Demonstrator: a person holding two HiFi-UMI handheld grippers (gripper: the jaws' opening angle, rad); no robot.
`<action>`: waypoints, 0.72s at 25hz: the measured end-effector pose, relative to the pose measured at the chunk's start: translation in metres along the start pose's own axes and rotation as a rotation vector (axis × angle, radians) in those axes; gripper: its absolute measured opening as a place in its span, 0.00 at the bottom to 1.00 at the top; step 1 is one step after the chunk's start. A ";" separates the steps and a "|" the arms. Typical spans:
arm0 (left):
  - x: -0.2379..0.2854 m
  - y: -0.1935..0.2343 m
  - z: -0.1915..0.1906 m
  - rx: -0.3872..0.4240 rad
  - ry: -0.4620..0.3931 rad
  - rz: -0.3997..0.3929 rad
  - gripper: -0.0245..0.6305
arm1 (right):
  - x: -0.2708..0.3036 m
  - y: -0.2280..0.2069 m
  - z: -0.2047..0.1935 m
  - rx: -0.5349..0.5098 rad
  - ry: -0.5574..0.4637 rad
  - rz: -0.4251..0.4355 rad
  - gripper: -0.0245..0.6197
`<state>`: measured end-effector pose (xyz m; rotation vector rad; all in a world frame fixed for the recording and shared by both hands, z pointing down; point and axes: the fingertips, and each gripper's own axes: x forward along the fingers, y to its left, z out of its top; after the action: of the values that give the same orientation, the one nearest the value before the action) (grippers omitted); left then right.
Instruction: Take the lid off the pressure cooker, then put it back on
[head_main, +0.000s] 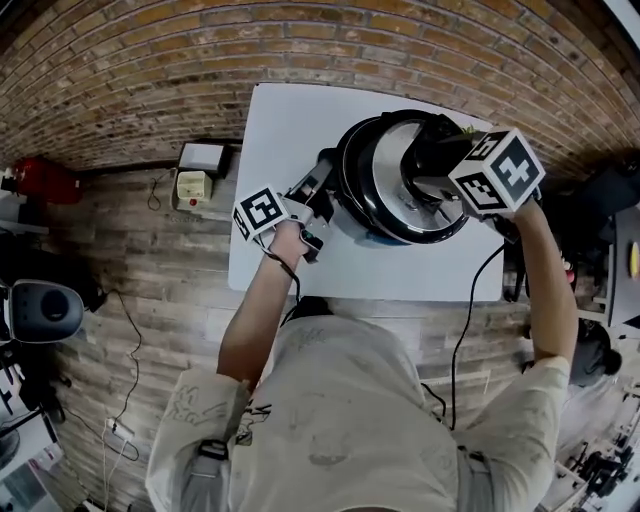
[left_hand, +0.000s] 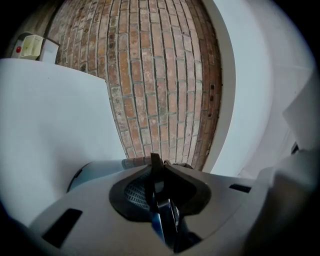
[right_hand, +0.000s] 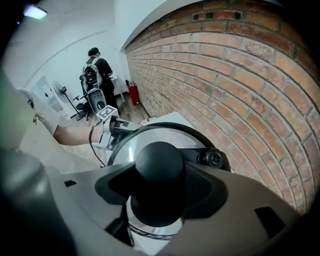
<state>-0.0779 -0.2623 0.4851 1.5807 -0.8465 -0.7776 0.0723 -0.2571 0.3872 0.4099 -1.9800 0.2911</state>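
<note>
Black knob of the lid is clamped in the right gripper, with the lid directly beneath it. The left gripper pinches the handle of the pot (bracing it, I judge). This is the lid-handling step; next it needs level, square alignment.

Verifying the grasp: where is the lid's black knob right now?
In the right gripper view, the black knob sits clamped between the right gripper's jaws, atop the silver lid; in the head view that is toward the white table's right side.
</note>
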 end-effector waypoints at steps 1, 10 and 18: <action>0.000 -0.001 0.000 0.000 0.001 -0.001 0.16 | 0.005 0.001 0.003 -0.001 0.006 0.017 0.50; 0.000 -0.001 -0.001 -0.009 0.005 -0.010 0.16 | 0.046 -0.002 0.019 -0.014 0.111 0.091 0.50; 0.000 -0.002 -0.002 -0.014 0.004 -0.027 0.16 | 0.049 -0.001 0.017 -0.045 0.163 0.095 0.50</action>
<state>-0.0764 -0.2612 0.4834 1.5844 -0.8164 -0.7978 0.0396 -0.2723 0.4245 0.2548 -1.8453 0.3291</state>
